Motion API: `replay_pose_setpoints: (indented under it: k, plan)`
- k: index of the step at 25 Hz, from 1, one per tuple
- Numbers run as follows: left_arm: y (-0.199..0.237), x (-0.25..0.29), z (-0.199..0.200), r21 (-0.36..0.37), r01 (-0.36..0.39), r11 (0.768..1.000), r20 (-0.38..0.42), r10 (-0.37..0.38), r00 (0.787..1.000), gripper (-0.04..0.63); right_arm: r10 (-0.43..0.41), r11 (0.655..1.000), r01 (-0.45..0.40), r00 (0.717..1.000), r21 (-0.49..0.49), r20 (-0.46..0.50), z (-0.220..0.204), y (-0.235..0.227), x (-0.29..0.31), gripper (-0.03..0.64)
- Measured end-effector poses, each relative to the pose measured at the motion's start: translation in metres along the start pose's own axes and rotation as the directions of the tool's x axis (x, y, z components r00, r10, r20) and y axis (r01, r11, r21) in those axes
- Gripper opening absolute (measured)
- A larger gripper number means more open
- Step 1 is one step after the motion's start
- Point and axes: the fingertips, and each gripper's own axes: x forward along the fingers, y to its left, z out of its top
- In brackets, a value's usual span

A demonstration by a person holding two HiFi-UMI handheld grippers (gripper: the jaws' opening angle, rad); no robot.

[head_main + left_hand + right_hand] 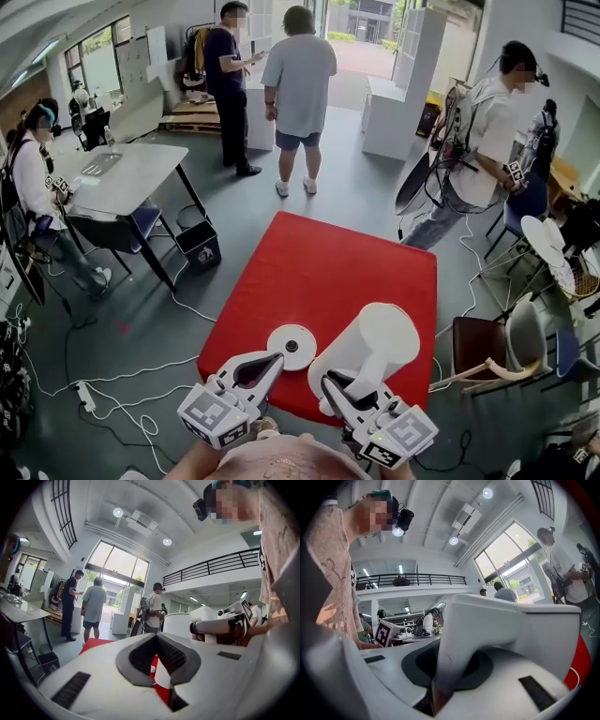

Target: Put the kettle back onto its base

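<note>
"Busy hall, people standing about at the back, and that red square table (328,272) has hardly anything on it. Where's the kettle?"

"Off its base. The white cylindrical plastic kettle (375,342) hangs over the table's near edge, just right of the round white base disc with the dark centre stud (292,347). The right gripper (337,386) is clamped on the kettle's white handle (454,667), so its jaws are only slightly apart. The left gripper (274,360) has its tips together on nothing that I can see, close by the disc's near rim."

"What would spoil it?"

"With a hold on the handle alone, I reckon the body could swing. Then it lands off the stud and sits crooked. That disc looks light too. A nudge might slide it across the red top, or off the near edge."

"Anything you can't see?"

"The kettle's underside, any cord on the base, and whether those left tips touch the disc. In the right gripper view the handle covers that gripper's own tips."
</note>
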Motion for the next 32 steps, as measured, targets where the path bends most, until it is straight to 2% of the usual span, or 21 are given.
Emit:
replay_pose_setpoints:
  k: [8, 20, 25, 32]
  plan:
    - [0.018, 0.007, 0.0, 0.002, -0.007, 1.0, 0.008, 0.007, 1.0, -0.015, 0.023, 1.0, -0.023, 1.0, -0.009, -0.002, 0.0, -0.017, 0.029, 0.057]
    - [0.046, -0.004, 0.001, -0.003, -0.045, 0.999, 0.01, 0.045, 0.999, -0.015, 0.098, 0.995, -0.098, 0.995, 0.002, 0.005, 0.013, -0.032, 0.104, 0.057]
    - [0.053, -0.008, 0.002, -0.003, -0.062, 0.998, 0.011, 0.062, 0.998, -0.015, 0.098, 0.995, -0.098, 0.995, -0.018, 0.016, 0.023, -0.045, 0.123, 0.057]
    - [0.062, -0.01, 0.001, -0.003, -0.075, 0.997, 0.006, 0.075, 0.997, -0.015, 0.106, 0.994, -0.106, 0.994, -0.013, -0.005, 0.011, -0.056, 0.139, 0.057]
